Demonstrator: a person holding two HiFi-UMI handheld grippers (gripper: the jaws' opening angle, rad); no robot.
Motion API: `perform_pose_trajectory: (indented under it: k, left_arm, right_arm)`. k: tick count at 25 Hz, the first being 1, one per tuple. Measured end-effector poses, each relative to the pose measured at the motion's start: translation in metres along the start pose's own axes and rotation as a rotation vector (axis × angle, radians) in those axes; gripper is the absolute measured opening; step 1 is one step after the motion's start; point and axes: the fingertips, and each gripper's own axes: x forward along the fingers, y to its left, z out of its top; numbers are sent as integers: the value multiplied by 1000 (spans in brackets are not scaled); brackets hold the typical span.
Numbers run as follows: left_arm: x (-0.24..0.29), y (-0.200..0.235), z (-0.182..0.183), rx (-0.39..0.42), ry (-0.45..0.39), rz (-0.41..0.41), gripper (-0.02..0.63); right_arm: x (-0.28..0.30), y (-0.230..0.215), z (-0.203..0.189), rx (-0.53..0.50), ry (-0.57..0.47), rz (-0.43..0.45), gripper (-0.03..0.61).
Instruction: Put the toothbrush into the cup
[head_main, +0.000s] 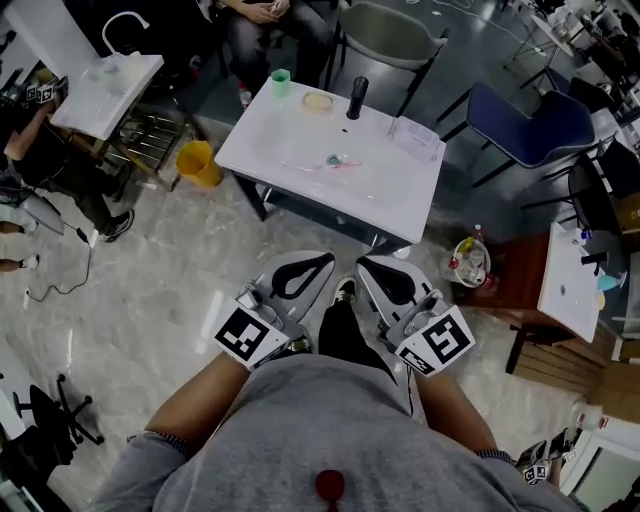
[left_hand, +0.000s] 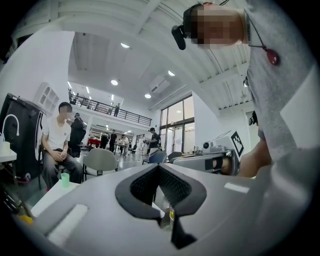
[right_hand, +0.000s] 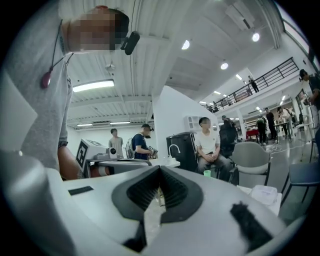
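The toothbrush (head_main: 340, 161), teal and pink, lies in the basin of the white sink table (head_main: 395, 190) ahead of me. At that table's far left corner stands the green cup (head_main: 281, 82), upright; it also shows as a small green cup (left_hand: 65, 179) in the left gripper view and as a green cup (right_hand: 207, 173) in the right gripper view. My left gripper (head_main: 318, 264) and right gripper (head_main: 368, 262) are held side by side close to my body, well short of the table. Both are shut with nothing between the jaws.
On the table are a black faucet (head_main: 357, 97), a round tan dish (head_main: 317, 100) and a clear tray (head_main: 416, 137). A yellow bin (head_main: 198, 163) stands at its left, a blue chair (head_main: 535, 125) at its right, a grey chair (head_main: 390, 35) and a seated person (head_main: 270, 20) behind it.
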Motion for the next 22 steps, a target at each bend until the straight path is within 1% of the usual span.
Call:
perform_pose_trajectory:
  k: [13, 18, 22]
  left_arm:
    - [88, 76, 10, -12, 26, 94, 6]
    - [109, 97, 12, 8, 10, 111, 6]
    - [122, 114, 12, 47, -7, 133, 6]
  right_arm:
    - [42, -113, 15, 2, 11, 90, 14]
    - [54, -141, 13, -6, 29, 113, 14]
    - [65, -157, 11, -11, 38, 147, 14]
